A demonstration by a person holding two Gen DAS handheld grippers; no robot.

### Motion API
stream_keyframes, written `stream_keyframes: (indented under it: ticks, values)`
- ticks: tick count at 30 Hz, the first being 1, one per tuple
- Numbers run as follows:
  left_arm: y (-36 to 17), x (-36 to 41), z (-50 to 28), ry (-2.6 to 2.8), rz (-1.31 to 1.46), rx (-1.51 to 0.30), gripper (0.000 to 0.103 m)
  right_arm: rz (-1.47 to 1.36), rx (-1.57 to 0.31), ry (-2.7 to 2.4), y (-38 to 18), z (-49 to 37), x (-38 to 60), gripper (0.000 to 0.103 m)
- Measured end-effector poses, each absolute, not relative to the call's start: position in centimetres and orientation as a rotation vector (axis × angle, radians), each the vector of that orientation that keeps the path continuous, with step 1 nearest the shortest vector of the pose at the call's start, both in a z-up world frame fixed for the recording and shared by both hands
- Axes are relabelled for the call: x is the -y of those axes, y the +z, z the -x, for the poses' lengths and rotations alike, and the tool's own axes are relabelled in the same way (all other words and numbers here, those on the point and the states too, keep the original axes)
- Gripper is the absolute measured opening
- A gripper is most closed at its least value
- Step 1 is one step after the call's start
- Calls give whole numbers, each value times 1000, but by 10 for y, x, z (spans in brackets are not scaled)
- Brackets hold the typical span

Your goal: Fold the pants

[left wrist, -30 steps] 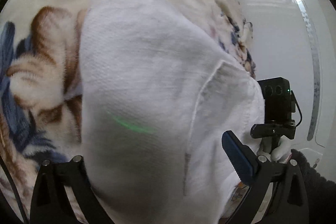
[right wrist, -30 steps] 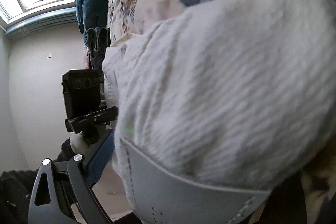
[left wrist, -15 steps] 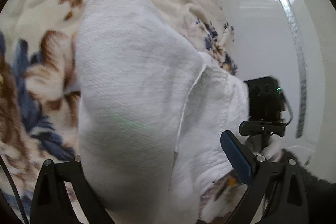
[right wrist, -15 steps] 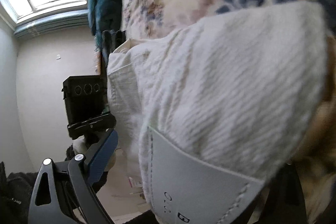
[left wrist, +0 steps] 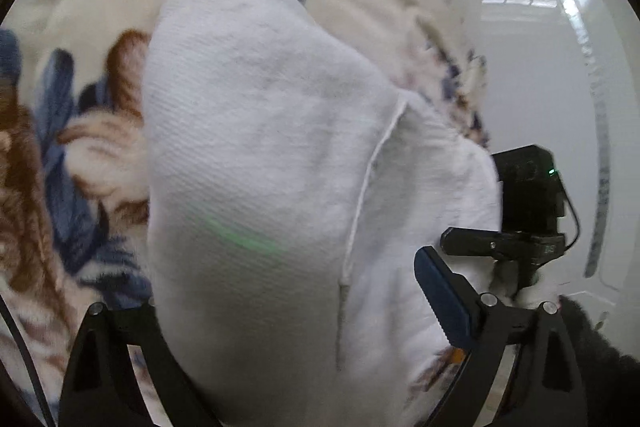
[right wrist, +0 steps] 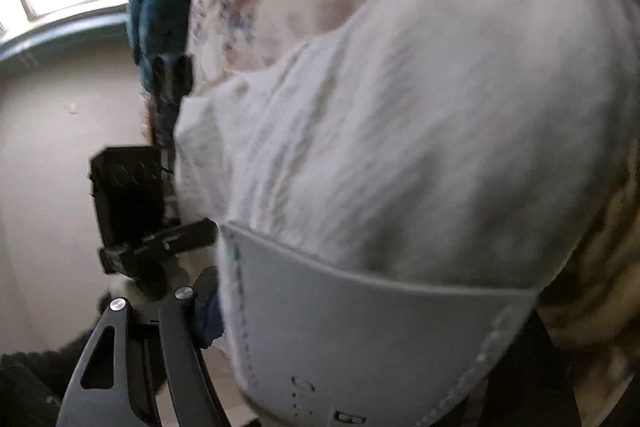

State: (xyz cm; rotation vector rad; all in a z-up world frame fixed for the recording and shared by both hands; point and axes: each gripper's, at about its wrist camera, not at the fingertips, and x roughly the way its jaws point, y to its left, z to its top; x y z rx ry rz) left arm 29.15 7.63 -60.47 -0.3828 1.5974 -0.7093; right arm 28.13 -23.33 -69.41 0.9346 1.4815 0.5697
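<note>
White pants (left wrist: 256,155), folded, bunched up on flowery blanket (left wrist: 80,131). Between wide jaws of left gripper (left wrist: 280,327), jaws just closing a bit. Between jaws of right gripper (right wrist: 360,331) too, also just closing; grip unclear.

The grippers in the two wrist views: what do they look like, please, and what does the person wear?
Both grippers have black, triangular finger frames with cut-out holes and silver screws. The left gripper carries a dark blue pad on one of its fingers, and a thin black cable runs at the picture's left edge. The right gripper bears a black box with a green light. The sleeves look dark and fuzzy.
</note>
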Motion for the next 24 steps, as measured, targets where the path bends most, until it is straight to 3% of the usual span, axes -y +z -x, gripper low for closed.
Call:
stream_keyframes:
  ticks: [10, 16, 24]
  values:
    - [-533, -128, -308, -650, 381, -1529, 93, -922, -1451, 639, -646, -307, 177, 74]
    - [-491, -207, -332, -652, 429, -1461, 93, -850, -1426, 669, -601, -349, 98, 74]
    - [-412, -366, -407, -649, 399, -1376, 93, -822, -1364, 692, -529, -425, -64, 74]
